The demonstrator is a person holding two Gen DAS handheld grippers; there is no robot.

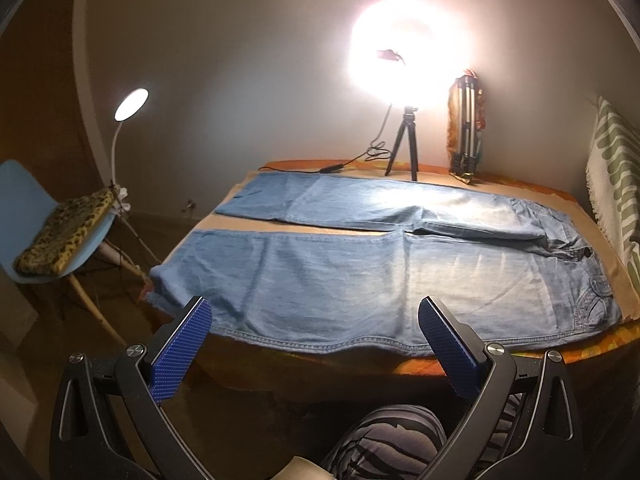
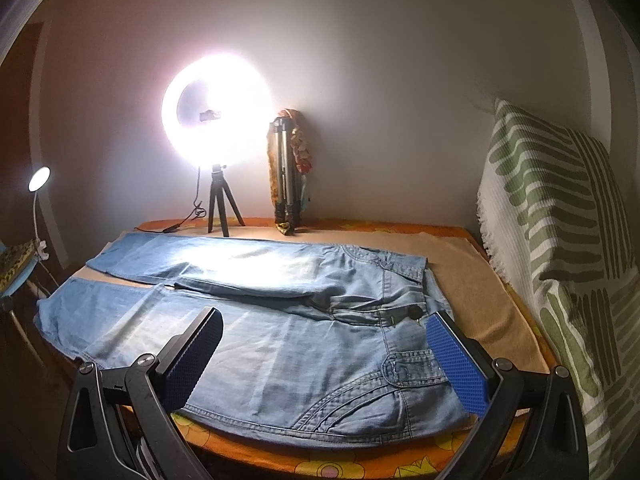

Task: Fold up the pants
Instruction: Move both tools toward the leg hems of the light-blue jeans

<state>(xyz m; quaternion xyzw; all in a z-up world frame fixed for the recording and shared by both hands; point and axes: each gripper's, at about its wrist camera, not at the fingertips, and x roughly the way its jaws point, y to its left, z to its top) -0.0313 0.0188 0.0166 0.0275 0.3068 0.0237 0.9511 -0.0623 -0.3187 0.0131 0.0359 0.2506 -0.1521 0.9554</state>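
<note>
Pants [image 2: 280,344]: light denim cloth, matt, stitched seams showing; left claw [image 1: 316,354] pads [image 1: 182,354] looking like textured blue rubber on matt black plastic; beige cloth [image 2: 480,300] lying smooth; pillow [image 2: 560,240] showing ribbed weave.

Home room: bed [image 2: 360,462] with floral sheet, striped pillow [image 2: 560,240], ring light [image 2: 218,116], chair [image 1: 24,216].

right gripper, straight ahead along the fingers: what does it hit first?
Most likely the jeans. The right gripper is open and points over the near edge of the table at the hip and waistband area, with nothing between its fingers. Depth is unclear in the fisheye, so the contact spot is a guess.
</note>
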